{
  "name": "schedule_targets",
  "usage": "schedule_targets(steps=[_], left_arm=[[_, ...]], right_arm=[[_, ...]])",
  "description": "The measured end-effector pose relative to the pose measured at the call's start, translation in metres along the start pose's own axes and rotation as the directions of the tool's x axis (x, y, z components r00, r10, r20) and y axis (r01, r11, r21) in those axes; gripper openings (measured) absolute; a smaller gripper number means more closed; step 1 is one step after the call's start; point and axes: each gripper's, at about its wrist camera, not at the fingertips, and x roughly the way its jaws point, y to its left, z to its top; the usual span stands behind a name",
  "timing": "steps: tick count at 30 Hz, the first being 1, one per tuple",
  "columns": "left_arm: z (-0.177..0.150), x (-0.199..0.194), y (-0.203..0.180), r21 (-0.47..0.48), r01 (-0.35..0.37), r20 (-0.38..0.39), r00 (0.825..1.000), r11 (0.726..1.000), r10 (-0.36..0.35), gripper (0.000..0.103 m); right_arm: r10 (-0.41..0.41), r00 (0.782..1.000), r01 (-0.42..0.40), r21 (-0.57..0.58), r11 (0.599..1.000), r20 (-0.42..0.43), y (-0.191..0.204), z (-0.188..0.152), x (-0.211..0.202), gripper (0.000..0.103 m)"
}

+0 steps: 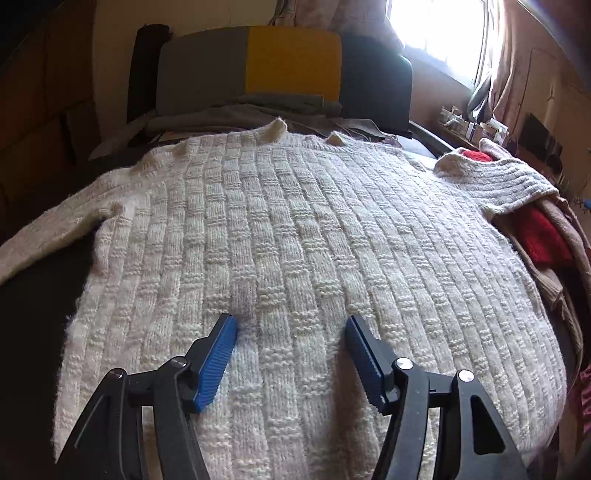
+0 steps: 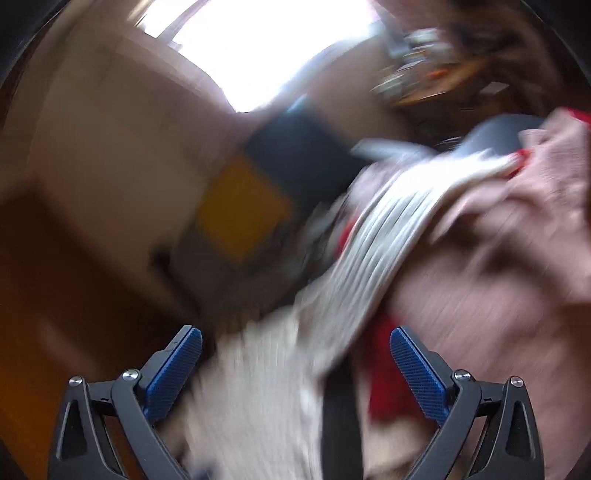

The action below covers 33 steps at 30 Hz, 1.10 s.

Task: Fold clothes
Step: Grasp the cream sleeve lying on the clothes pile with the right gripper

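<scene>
A cream knitted sweater point(image 1: 295, 229) lies spread flat, neck at the far end, one sleeve trailing off to the left and the other sleeve point(image 1: 506, 181) bent over a pile at the right. My left gripper point(image 1: 291, 325) hovers open over the sweater's lower middle, its blue-padded fingers apart with nothing between them. The right wrist view is badly blurred by motion. There my right gripper point(image 2: 295, 338) is wide open above the sweater's ribbed sleeve point(image 2: 373, 236) and empty.
A grey, yellow and dark blue cushion point(image 1: 291, 62) stands behind the sweater's neck, with grey cloth below it. Red point(image 1: 539, 232) and pinkish-beige clothes point(image 2: 509, 229) are heaped at the right. A bright window point(image 1: 439, 33) and a cluttered shelf lie beyond.
</scene>
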Motion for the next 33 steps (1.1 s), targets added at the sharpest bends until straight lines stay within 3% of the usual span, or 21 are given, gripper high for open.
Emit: schedule_targets(steps=[2,5,8,15,18,20,21,25,30,33], left_arm=[[-0.004,-0.004,-0.003,-0.002,-0.005,0.001,1.000,1.000,0.005,0.065],[-0.003,-0.003,-0.002,-0.007,-0.002,-0.004,1.000,1.000,0.002,0.066],[-0.003,-0.003,-0.002,-0.006,-0.004,-0.005,1.000,1.000,0.004,0.067],[-0.004,-0.002,-0.002,-0.009,-0.002,-0.006,1.000,1.000,0.002,0.069],[-0.004,-0.002,-0.002,-0.011,-0.001,-0.005,1.000,1.000,0.001,0.070],[-0.004,-0.002,-0.002,-0.014,0.001,-0.004,1.000,1.000,-0.001,0.070],[-0.004,-0.002,-0.001,-0.014,0.002,-0.004,1.000,1.000,-0.002,0.070],[-0.004,-0.002,-0.001,-0.015,0.005,-0.008,1.000,1.000,-0.005,0.070],[0.002,-0.003,-0.003,-0.026,-0.006,-0.045,0.999,1.000,0.005,0.070],[0.012,-0.003,-0.002,-0.077,0.037,-0.072,0.996,0.996,-0.042,0.069]], right_arm=[[-0.028,0.999,0.024,0.093,0.995,0.045,-0.021,0.030,0.006,0.103],[-0.065,0.997,0.055,0.197,0.979,0.043,-0.049,0.052,0.028,0.102],[-0.102,0.994,0.086,0.299,0.950,0.037,-0.077,0.074,0.049,0.091],[-0.193,0.981,0.169,0.380,0.910,0.027,-0.108,0.076,0.071,0.077],[-0.237,0.971,0.212,0.341,0.916,0.033,-0.111,0.082,0.077,0.050],[-0.293,0.956,0.271,0.309,0.912,0.027,-0.114,0.083,0.081,0.018],[-0.317,0.948,0.297,0.297,0.907,0.021,-0.117,0.081,0.083,0.015],[-0.330,0.943,0.309,0.271,0.912,0.035,-0.118,0.078,0.086,0.015],[-0.267,0.963,0.258,0.183,0.949,0.030,-0.087,0.075,0.089,0.015],[-0.188,0.982,0.188,0.097,0.977,-0.010,-0.056,0.058,0.099,0.015]])
